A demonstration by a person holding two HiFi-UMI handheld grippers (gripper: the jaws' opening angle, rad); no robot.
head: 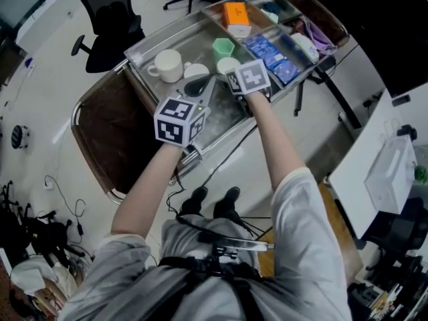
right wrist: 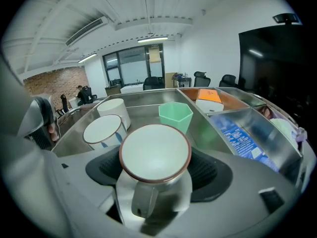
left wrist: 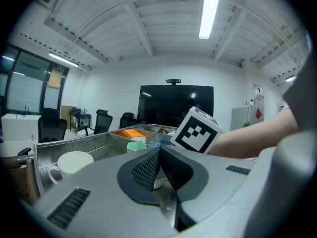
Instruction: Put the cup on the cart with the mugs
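Observation:
A pale cup with a brown rim point(right wrist: 154, 152) sits handle-toward-camera between the pads of my right gripper point(right wrist: 156, 170), which is shut on it. In the head view this cup point(head: 228, 65) is over the steel cart tray point(head: 144, 52), beside the green cup point(head: 223, 47). Whether it rests on the tray I cannot tell. A white mug point(head: 167, 65) and a brown-rimmed mug point(head: 196, 71) stand to its left. My left gripper point(left wrist: 159, 170) is shut on nothing, pointing over the tray near the white mug point(left wrist: 74, 163).
The cart's right compartments hold an orange box point(head: 235, 13), blue packets point(head: 271, 52) and white items. A brown lower tray point(head: 110, 139) juts out at the left. An office chair point(head: 107, 25) stands behind the cart. Cables trail on the floor.

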